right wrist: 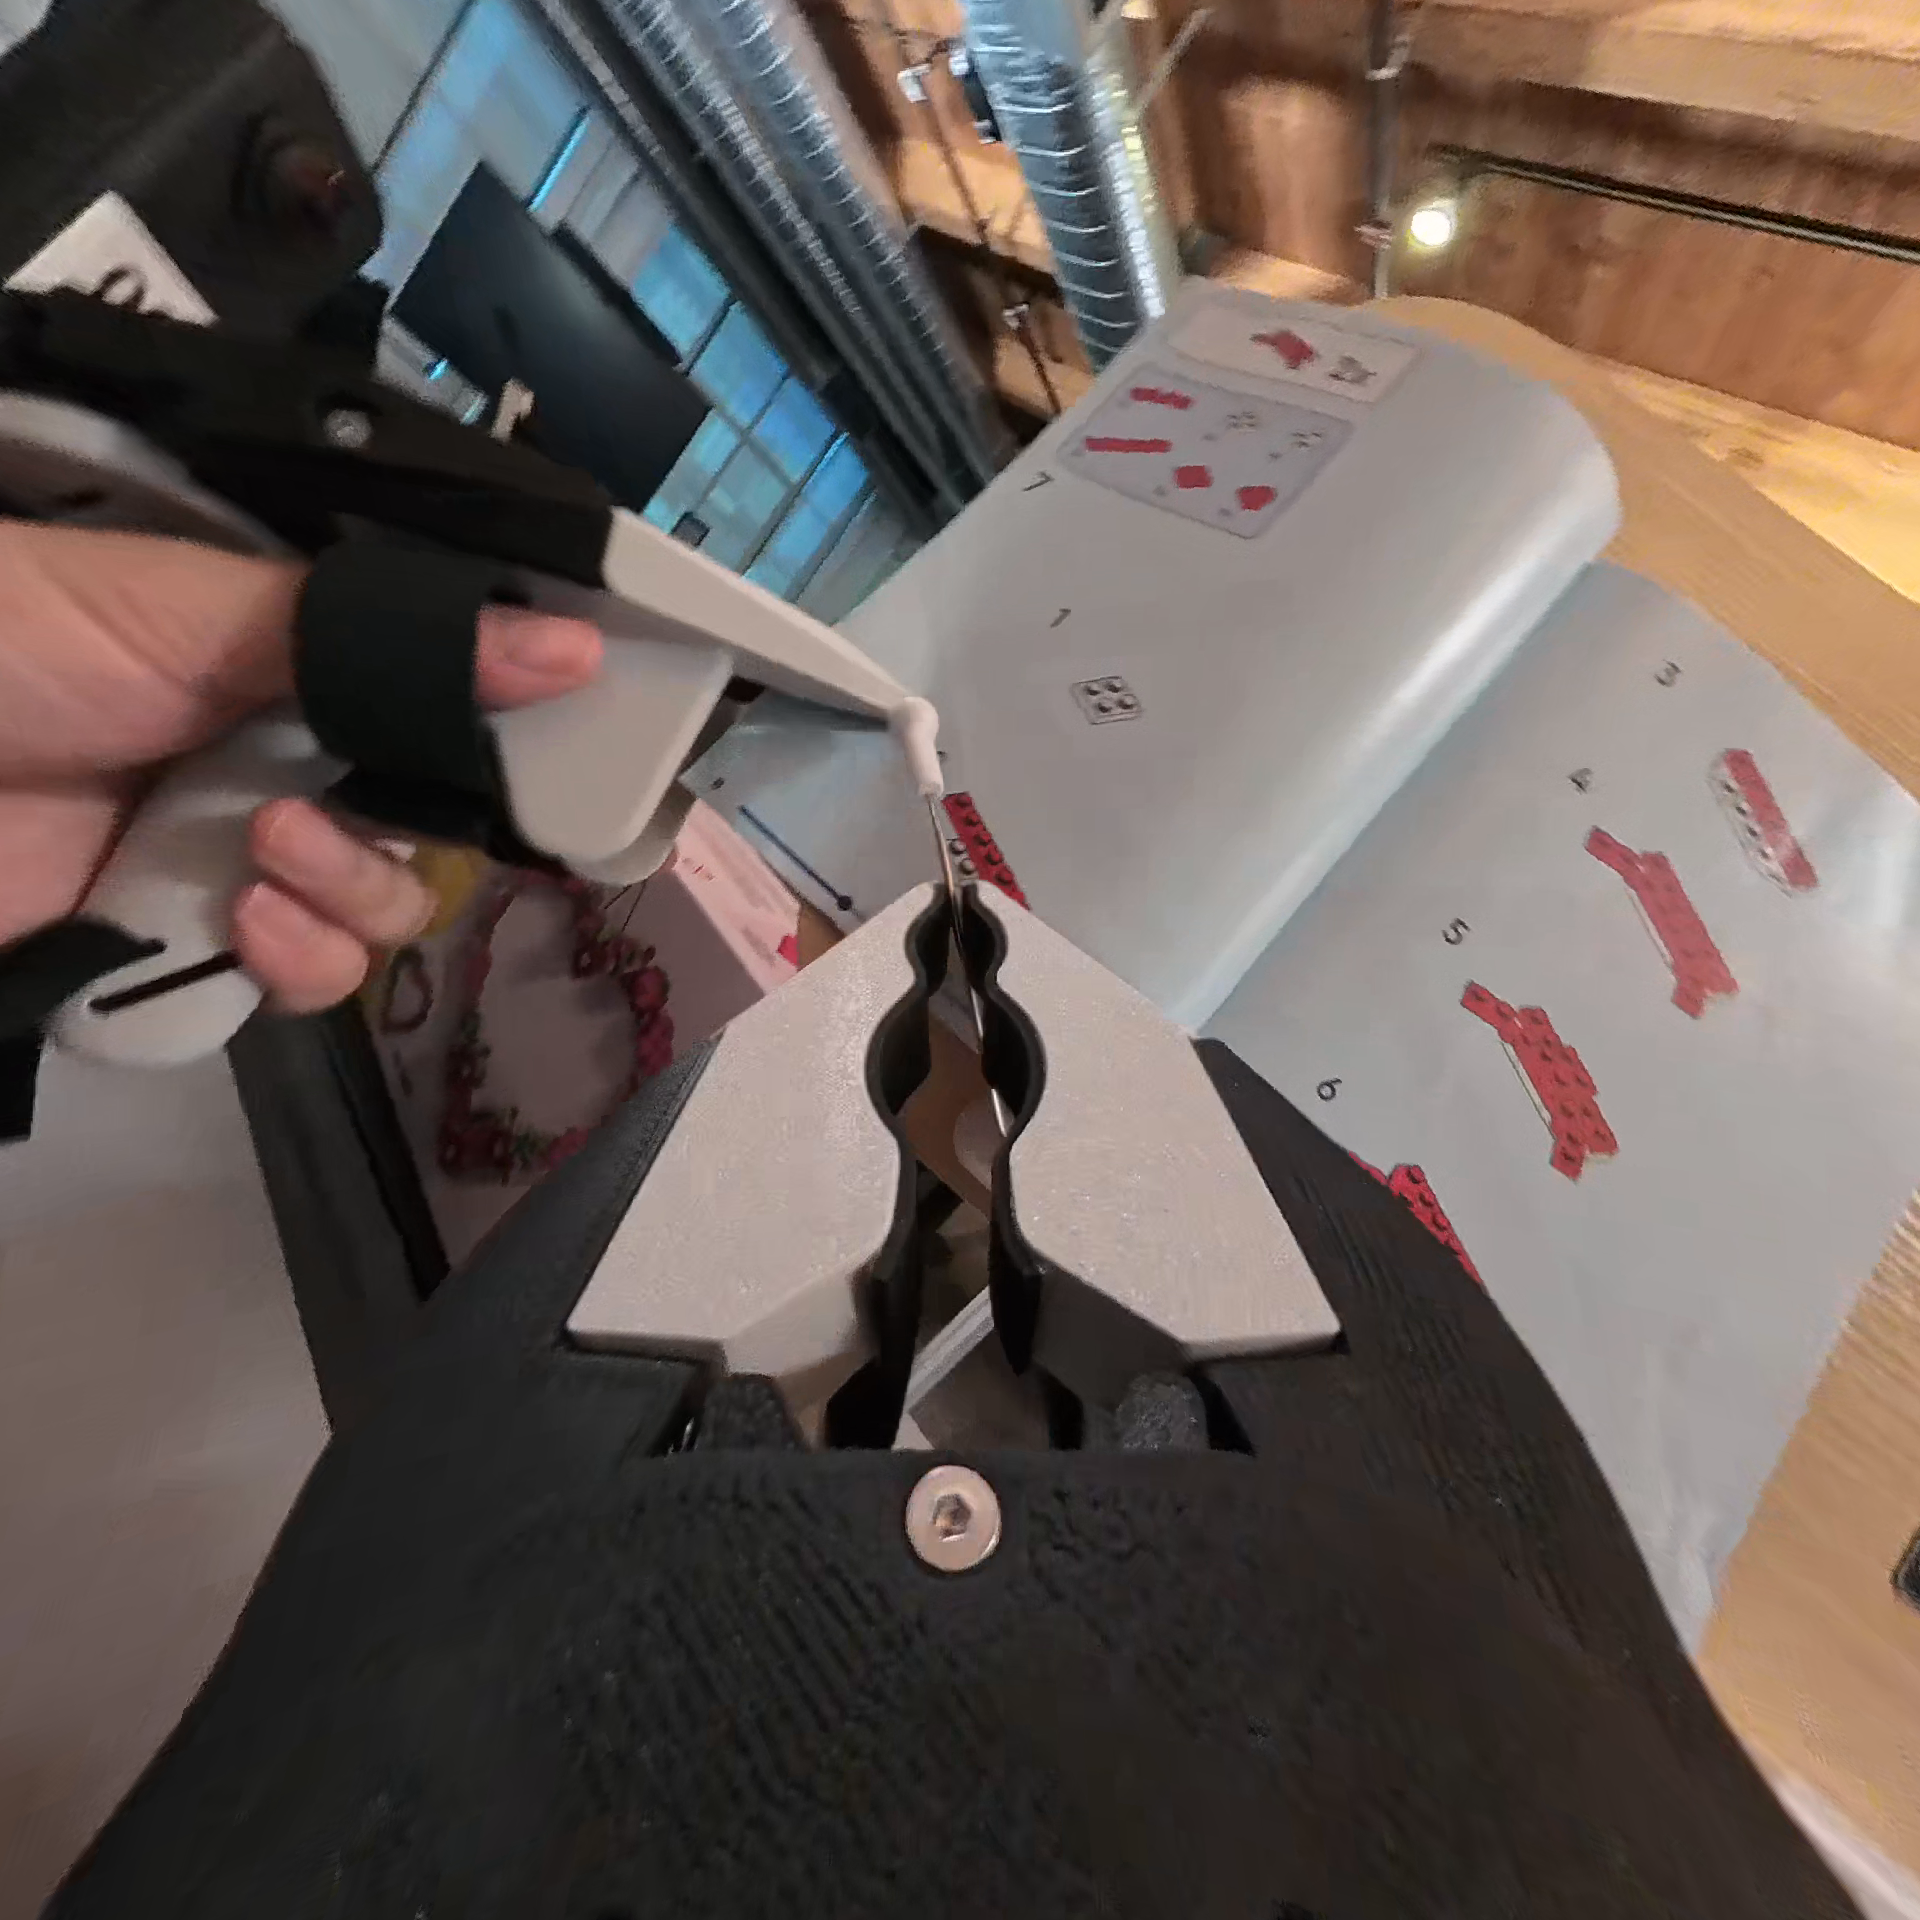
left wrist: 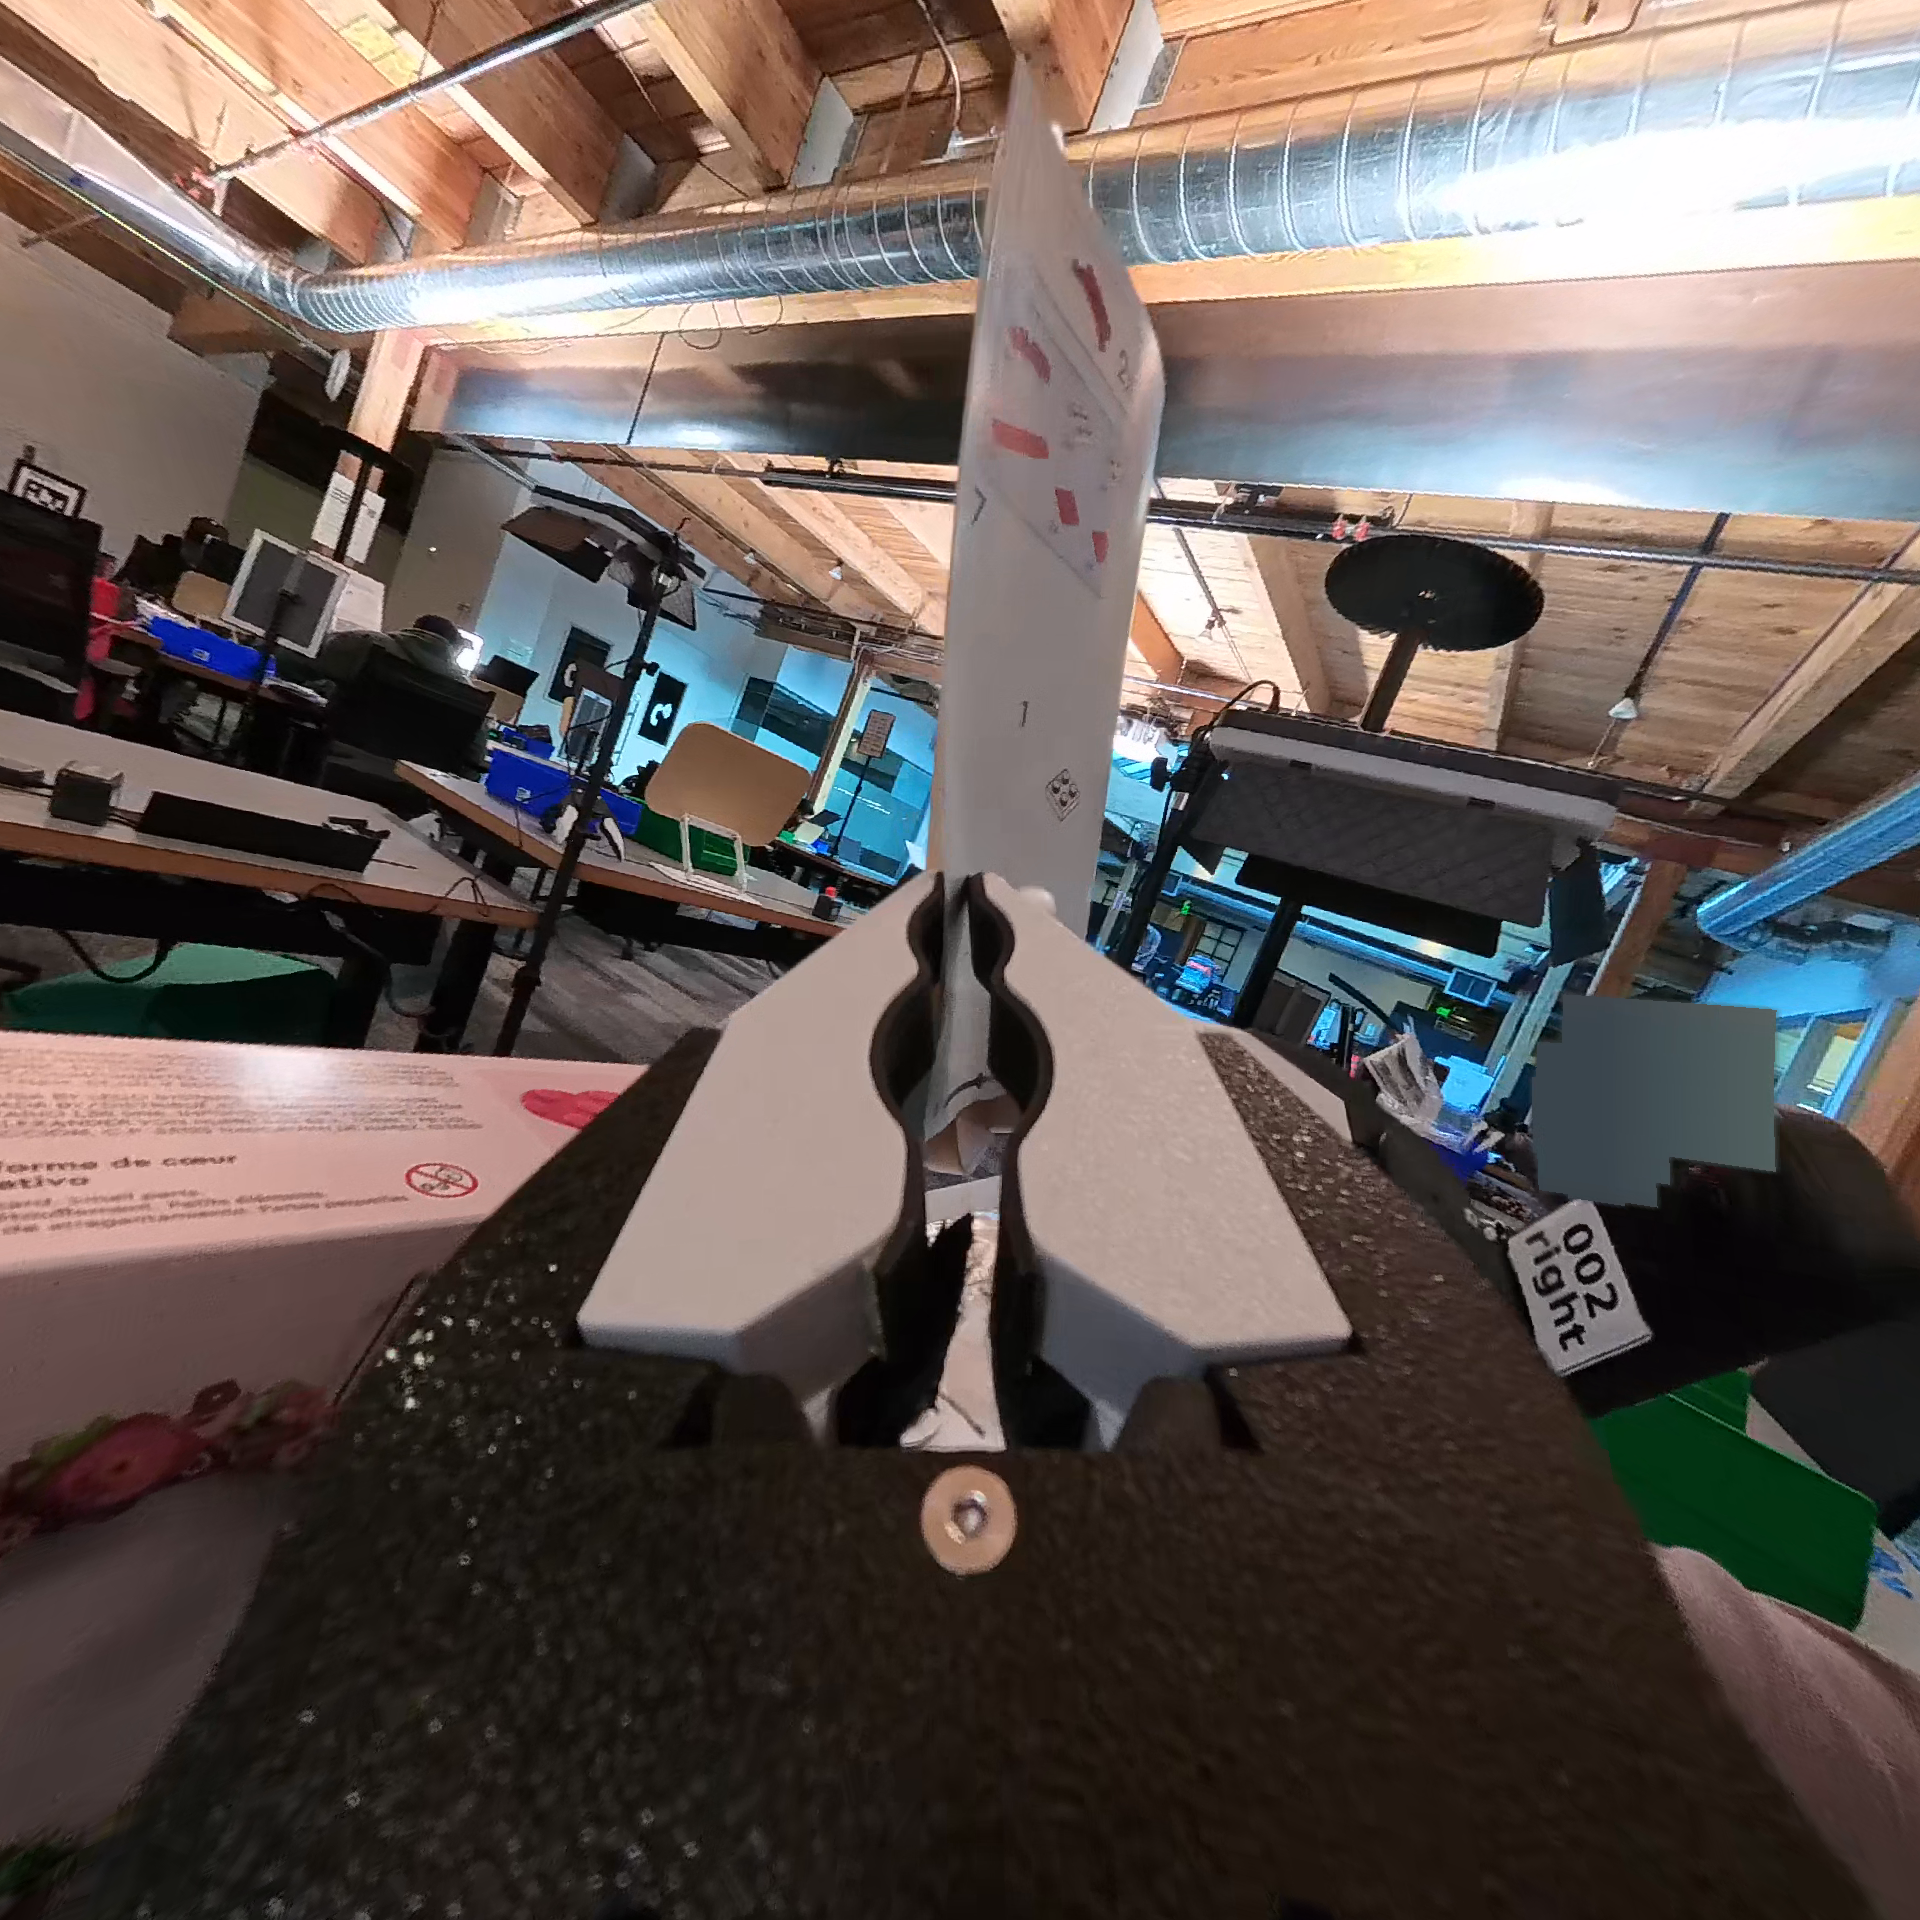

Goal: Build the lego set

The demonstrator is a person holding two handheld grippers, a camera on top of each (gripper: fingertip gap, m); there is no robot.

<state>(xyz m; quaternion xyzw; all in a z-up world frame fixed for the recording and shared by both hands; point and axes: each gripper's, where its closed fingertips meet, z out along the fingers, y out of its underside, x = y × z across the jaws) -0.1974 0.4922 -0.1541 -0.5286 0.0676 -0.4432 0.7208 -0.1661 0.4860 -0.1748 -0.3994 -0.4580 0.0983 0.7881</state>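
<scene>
Left gripper (left wrist: 961, 894), clenched on the lower edge of the instruction booklet (left wrist: 1039, 644), holds it upright above the pink-and-white lego box (left wrist: 260, 1174). Right gripper (right wrist: 961, 899), clenched on a thin page edge of the same booklet (right wrist: 1455, 831), open at red-brick diagrams. Left hand (right wrist: 135, 748) beside the booklet.

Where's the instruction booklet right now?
The instruction booklet is off the table, held up in the air: in the left wrist view it stands upright, pinched in the left gripper, and the right gripper clamps a page edge too.
</scene>
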